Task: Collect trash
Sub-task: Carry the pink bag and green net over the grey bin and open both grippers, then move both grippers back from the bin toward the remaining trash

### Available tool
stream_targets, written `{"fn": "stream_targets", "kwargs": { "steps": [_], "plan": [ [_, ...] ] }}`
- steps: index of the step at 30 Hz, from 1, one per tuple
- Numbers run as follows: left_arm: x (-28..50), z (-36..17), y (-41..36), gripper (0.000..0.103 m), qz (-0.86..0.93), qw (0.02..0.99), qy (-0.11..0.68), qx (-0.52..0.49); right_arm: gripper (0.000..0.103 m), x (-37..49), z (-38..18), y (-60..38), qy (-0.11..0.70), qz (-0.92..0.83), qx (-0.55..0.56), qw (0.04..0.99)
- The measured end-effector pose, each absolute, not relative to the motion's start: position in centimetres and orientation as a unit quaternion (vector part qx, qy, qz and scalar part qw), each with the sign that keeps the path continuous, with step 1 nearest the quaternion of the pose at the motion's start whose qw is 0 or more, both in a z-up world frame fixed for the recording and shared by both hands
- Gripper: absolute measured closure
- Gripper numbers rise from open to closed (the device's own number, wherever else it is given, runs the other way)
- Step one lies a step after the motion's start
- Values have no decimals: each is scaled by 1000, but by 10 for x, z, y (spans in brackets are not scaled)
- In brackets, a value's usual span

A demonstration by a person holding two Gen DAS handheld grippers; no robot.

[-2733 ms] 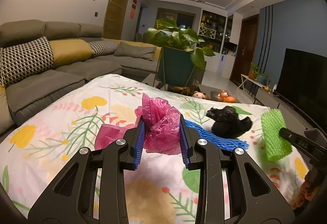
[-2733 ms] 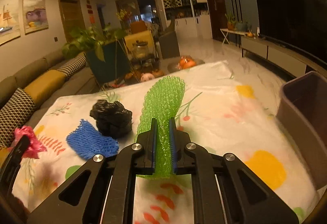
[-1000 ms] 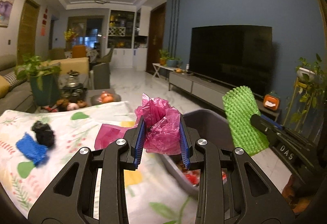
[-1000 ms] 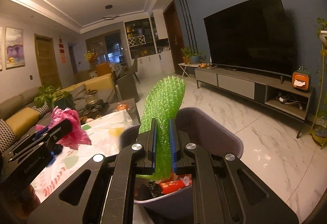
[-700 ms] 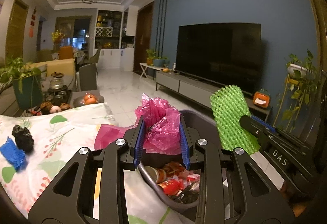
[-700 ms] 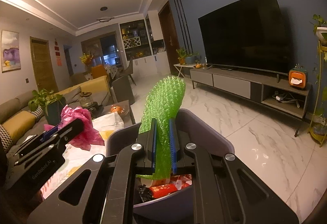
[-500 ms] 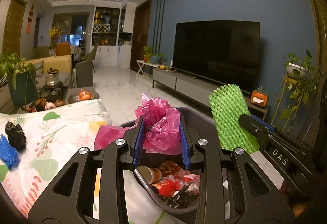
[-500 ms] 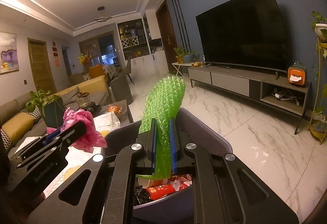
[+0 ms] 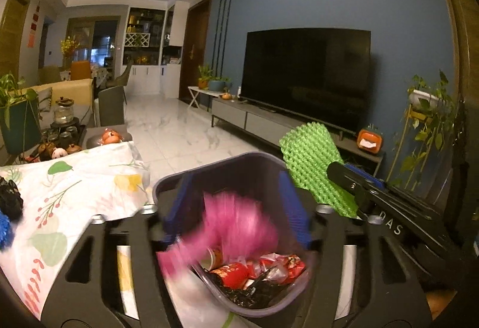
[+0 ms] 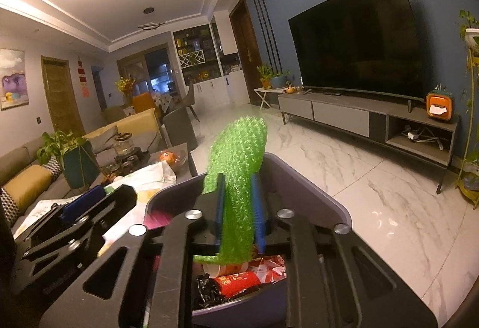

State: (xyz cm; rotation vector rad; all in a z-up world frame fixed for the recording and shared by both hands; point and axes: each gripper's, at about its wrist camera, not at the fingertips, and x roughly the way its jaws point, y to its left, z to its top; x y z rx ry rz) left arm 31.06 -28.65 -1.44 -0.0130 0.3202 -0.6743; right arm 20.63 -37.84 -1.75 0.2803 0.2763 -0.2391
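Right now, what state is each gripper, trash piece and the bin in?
Left gripper: open, over the bin.
Pink plastic bag: released, blurred, dropping into the bin.
Right gripper: shut on the green foam net.
Green foam net: upright, held above the bin.
Trash bin: open-topped, partly filled with wrappers.

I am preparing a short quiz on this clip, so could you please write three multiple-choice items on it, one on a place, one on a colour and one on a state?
1. Where is the pink plastic bag?
A. dropping over the open bin
B. on the sofa
C. on the TV stand

2. What colour is the foam net in the right tongs?
A. blue
B. green
C. black

3. How are the left tongs?
A. shut on the bag
B. shut on nothing
C. open

Answers: 1 A, the blurred bag hangs loose above the bin's trash; 2 B, the mesh is bright green; 3 C, the blue pads stand wide apart, clear of the bag.
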Motion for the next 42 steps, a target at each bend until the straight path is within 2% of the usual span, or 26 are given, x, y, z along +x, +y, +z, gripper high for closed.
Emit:
{"fn": "stream_targets", "kwargs": {
  "steps": [5,7,10,12,17,23,42],
  "plan": [
    [310,-13,-276,25,-310,939,148,-9,80,205,-20,-385,139,-124,145,972],
    [308,-12,-267,21,-299,943,147,-13,76,201,-20,-385,135,-127,144,972],
    [302,-11,-250,18,-279,950,142,-17,62,192,-19,-381,130,-129,145,972],
    [294,-10,-237,15,-263,955,133,-21,61,188,-17,-379,128,-130,139,973],
    [279,-8,-206,12,-213,967,131,-41,47,170,-15,-362,115,-130,122,977],
    [258,-7,-178,12,-167,977,129,-41,37,154,-10,-337,98,-138,97,981],
    [248,-21,-36,12,-35,988,140,-58,37,172,-7,-229,101,-50,67,991]
  ]
}}
